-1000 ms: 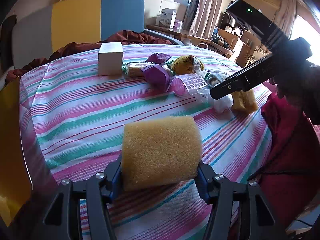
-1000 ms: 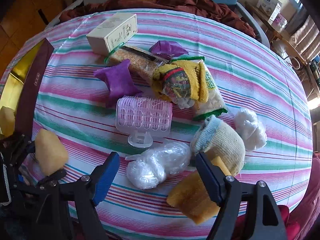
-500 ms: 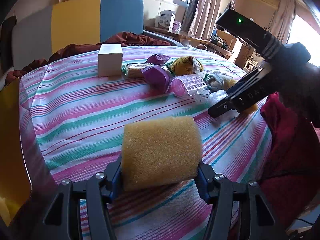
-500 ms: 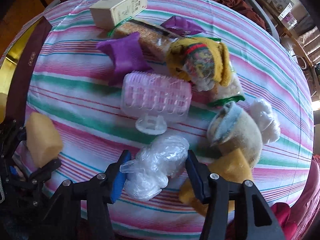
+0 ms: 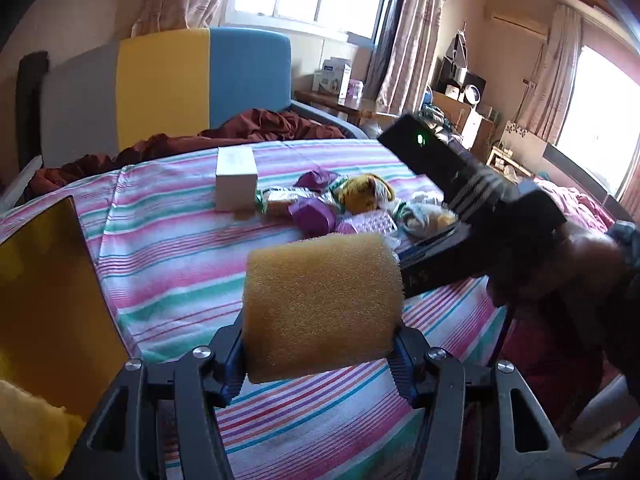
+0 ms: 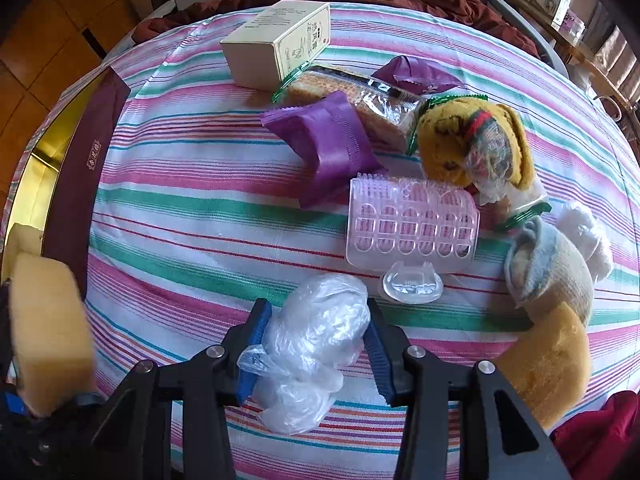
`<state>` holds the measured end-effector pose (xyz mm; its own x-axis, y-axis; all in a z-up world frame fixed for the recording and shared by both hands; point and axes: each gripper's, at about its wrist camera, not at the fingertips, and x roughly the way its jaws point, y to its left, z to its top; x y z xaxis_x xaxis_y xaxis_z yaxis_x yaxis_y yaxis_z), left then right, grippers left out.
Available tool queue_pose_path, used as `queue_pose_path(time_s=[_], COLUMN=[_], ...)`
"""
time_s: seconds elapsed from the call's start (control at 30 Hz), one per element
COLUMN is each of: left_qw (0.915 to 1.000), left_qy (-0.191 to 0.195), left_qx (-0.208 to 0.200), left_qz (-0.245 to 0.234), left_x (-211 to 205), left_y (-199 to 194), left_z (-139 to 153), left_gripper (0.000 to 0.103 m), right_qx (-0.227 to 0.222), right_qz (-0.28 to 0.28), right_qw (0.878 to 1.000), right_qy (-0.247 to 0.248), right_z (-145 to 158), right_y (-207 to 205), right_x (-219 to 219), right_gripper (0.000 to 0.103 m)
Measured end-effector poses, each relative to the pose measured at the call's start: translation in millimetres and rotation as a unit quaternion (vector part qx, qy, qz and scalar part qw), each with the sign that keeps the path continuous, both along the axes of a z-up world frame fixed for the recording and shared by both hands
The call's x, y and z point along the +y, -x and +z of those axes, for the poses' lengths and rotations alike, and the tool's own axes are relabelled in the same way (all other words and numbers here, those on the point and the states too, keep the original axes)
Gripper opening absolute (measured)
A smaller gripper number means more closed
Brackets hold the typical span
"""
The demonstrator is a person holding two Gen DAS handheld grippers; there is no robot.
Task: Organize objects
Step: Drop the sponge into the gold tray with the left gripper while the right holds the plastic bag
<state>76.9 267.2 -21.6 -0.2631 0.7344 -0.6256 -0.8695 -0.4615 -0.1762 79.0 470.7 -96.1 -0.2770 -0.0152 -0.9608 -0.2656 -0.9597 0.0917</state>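
Observation:
My left gripper [image 5: 318, 354] is shut on a yellow sponge [image 5: 320, 304] and holds it above the striped table near its left edge; the sponge also shows in the right wrist view [image 6: 48, 332]. My right gripper [image 6: 318, 342] has closed around a crumpled clear plastic bag [image 6: 316, 340] lying on the striped cloth [image 6: 192, 216]; both blue pads touch the bag's sides. A second yellow sponge [image 6: 548, 356] lies right of it.
Behind the bag lie a pink plastic roller [image 6: 412, 228], a purple packet [image 6: 332, 148], a wrapped snack bar [image 6: 360, 100], a white box [image 6: 280, 44], a yellow plush [image 6: 472, 144], a rolled sock [image 6: 548, 268]. A gold-lined box [image 5: 44, 304] stands at the table's left edge.
My right gripper has moved forward and down over the plastic bag and its jaws have narrowed onto it. My left gripper has lifted and turned slightly with the sponge.

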Motion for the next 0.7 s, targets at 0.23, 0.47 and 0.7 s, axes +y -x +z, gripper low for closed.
queue_pose_path(time_s=[0.23,0.47,0.7], left_qw=[0.9935,0.9589,0.9308], left_qy=[-0.023,0.003,0.056], left_qx=[-0.013,-0.030,-0.041], left_qz=[0.111,0.282,0.359], left_x=[-58,-152,-203], left_y=[42,129,176], left_z=[48,50,19], left_gripper=[0.061,0.061,0.062], right_qx=[0.000,0.001,0.002], right_qz=[0.015,0.020,0.022], right_qw=[0.999,0.999,0.999], right_qy=[-0.034,-0.044,-0.046], right_z=[2,0,-1], right_y=[10,16,17], right_x=[-12,-19,-21], right_gripper=[0.043,0.043,0.043])
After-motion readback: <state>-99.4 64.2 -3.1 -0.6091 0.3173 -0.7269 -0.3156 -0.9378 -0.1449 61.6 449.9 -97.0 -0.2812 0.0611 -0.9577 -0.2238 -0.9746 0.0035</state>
